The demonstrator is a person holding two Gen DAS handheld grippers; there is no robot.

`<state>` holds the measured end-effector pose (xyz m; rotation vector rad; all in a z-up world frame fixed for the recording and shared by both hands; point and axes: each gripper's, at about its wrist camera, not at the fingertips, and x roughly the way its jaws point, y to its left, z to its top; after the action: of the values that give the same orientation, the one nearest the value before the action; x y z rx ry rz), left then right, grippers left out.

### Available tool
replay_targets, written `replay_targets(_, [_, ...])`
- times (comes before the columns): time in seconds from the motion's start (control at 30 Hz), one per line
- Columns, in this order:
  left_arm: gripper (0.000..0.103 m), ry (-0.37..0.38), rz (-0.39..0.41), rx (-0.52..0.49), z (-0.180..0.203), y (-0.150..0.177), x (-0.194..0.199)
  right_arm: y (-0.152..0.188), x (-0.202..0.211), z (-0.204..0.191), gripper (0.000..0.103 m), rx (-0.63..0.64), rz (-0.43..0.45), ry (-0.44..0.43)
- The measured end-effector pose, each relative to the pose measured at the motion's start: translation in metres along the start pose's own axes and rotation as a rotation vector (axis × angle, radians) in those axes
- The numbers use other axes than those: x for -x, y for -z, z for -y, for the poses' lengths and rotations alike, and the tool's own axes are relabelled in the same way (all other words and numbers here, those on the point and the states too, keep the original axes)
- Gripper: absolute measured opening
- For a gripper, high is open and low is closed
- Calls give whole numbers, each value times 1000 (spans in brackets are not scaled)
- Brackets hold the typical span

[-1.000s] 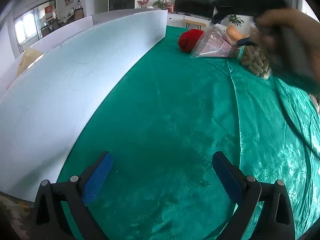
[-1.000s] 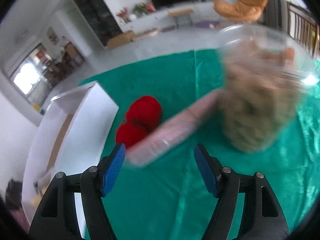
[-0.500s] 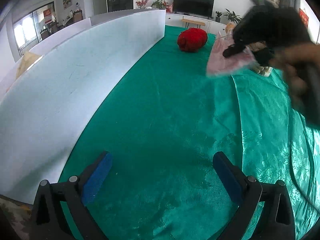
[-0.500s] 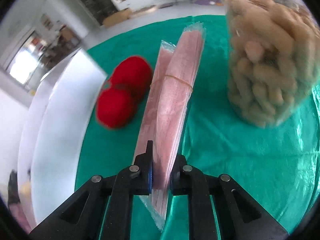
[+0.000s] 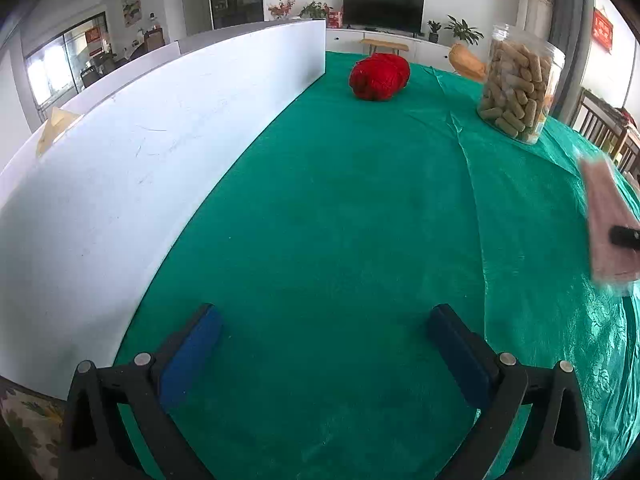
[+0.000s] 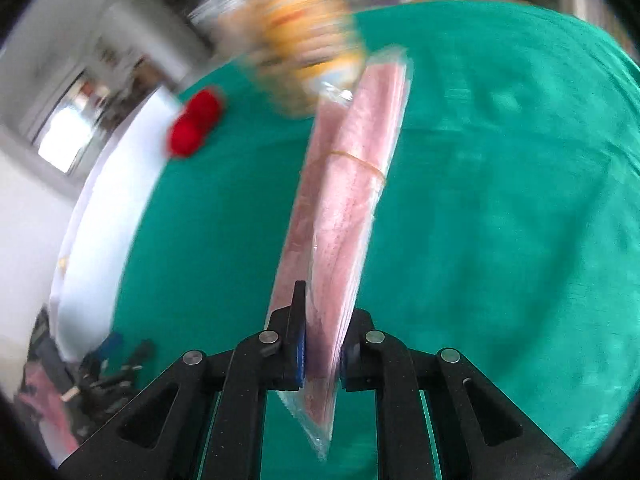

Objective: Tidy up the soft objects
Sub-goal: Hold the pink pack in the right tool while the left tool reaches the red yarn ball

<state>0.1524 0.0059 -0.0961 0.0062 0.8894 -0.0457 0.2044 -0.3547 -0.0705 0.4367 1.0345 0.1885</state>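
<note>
The right hand-held gripper (image 6: 322, 354) has clamped the pink bagged pack (image 6: 344, 216) and carried it off the surface (image 5: 360, 220), away from the jar (image 5: 520, 84) at 1 o'clock; the left hand-held gripper (image 5: 324, 352) waits wide.

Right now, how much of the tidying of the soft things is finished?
Nothing looks put away yet. In hand: the right gripper is shut on the pink packet and holds it above the green cloth. Left: the red yarn lies on the cloth, and the left gripper hangs open and empty.
</note>
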Motion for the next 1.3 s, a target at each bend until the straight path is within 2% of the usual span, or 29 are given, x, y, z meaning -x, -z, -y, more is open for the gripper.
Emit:
replay_targets(0.07, [103,-1,2,2,-2,0,0,2,12,27,33,-19,55,54])
replay_targets(0.1, [103,0,4,1,-2,1,1,1,21,41,60,-23,86,95])
replay_targets(0.13, [103,0,6,0,-2,2,2,2,26,48,73,-24,105,117])
replay_targets(0.23, [103,-1,11,0,-3,0,1,-2,37,57,73,-8,142,186])
replay_targets(0.37, [103,-8,16,6,-2,1,0,0,42,44,73,-12,176,211])
replay_targets(0.57, [103,-8,19,7,-3,1,1,-15,13,4,73,95,187,315])
replay_targets(0.7, [103,-7,21,5,-3,1,1,-11,1,-4,73,133,186,381])
replay_targets(0.87, [103,-7,21,6,-3,1,1,-7,-15,-9,75,201,174,508])
replay_targets(0.97, [103,-7,21,5,-3,1,1,-6,-11,-5,75,166,180,459])
replay_targets(1.1, [103,-7,21,6,-3,1,1,-6,-16,3,77,139,134,415])
replay_targets(1.17, [103,-7,21,5,-3,1,1,-6,-16,6,82,127,142,408])
replay_targets(1.3, [103,-4,21,3,-3,1,1,-5,-17,7,84,140,161,396])
